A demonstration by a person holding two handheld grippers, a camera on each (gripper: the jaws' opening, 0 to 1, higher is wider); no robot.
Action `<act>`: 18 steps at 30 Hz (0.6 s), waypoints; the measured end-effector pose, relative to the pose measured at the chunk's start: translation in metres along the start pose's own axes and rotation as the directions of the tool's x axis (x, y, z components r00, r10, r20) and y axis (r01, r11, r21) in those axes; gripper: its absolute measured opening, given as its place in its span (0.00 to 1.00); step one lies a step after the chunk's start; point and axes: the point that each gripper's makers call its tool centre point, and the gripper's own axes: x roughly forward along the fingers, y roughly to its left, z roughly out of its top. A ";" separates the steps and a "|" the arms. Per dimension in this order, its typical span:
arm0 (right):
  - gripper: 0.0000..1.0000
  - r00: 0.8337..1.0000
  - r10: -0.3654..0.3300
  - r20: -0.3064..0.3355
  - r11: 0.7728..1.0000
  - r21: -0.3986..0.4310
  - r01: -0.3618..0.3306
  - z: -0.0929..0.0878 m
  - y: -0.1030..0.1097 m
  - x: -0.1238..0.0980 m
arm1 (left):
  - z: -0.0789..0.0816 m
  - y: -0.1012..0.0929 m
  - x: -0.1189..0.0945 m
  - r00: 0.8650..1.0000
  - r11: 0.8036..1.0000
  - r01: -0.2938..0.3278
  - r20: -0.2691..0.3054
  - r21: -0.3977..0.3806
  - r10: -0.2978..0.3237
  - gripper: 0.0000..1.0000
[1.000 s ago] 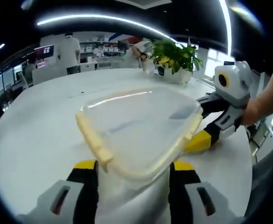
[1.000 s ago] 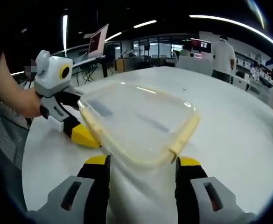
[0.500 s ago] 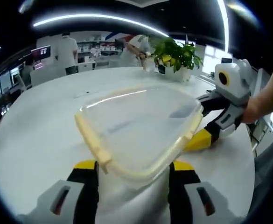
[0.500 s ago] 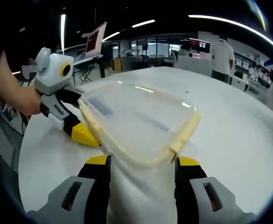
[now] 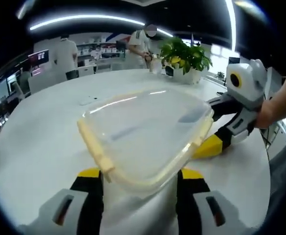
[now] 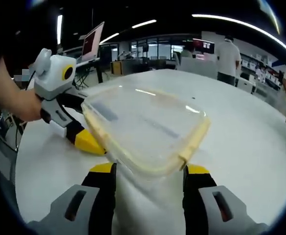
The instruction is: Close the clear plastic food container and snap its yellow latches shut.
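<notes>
1. Clear plastic, your food container [image 5: 145, 134] sits on the white bench [image 5: 40, 147], between your two tongs, its lid lying on top.
2. In the left gripper view, your left tongs [image 5: 139, 178] stand spread, a jaw at each side of the container's near corner; they grasp nothing.
3. A pale yellow latch [image 5: 95, 147] runs along the container's left edge in that view, and another [image 5: 201, 129] along its right edge.
4. Your right tongs [image 5: 209, 147] come in from the right there, yellow tip down on the bench just beside the right-hand latch.
5. In the right gripper view, your right tongs [image 6: 145, 178] are likewise parted around a near corner of the container [image 6: 143, 127], empty.
6. Your left tongs [image 6: 86, 142] show at the left there, held in your hand [image 6: 20, 105].
7. A potted plant [image 5: 184, 61] stands at the bench's far side, with people beyond it.
</notes>
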 end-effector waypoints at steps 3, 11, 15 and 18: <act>0.53 1.000 -0.004 0.002 1.000 0.001 0.004 0.003 0.000 0.004 | 0.001 0.005 0.001 1.000 1.000 0.001 -0.002 0.004 -0.001 0.56; 0.52 1.000 0.000 0.003 1.000 -0.004 0.000 0.005 -0.002 0.008 | 0.002 0.011 0.001 1.000 1.000 0.005 -0.007 0.004 -0.005 0.56; 0.52 1.000 -0.001 -0.002 1.000 -0.013 0.001 0.005 -0.002 0.007 | 0.002 0.010 0.000 1.000 1.000 0.010 -0.003 0.004 -0.010 0.56; 0.52 1.000 -0.003 -0.007 1.000 -0.007 0.003 0.004 -0.002 0.007 | 0.002 0.010 0.000 1.000 1.000 0.014 -0.004 0.009 -0.014 0.56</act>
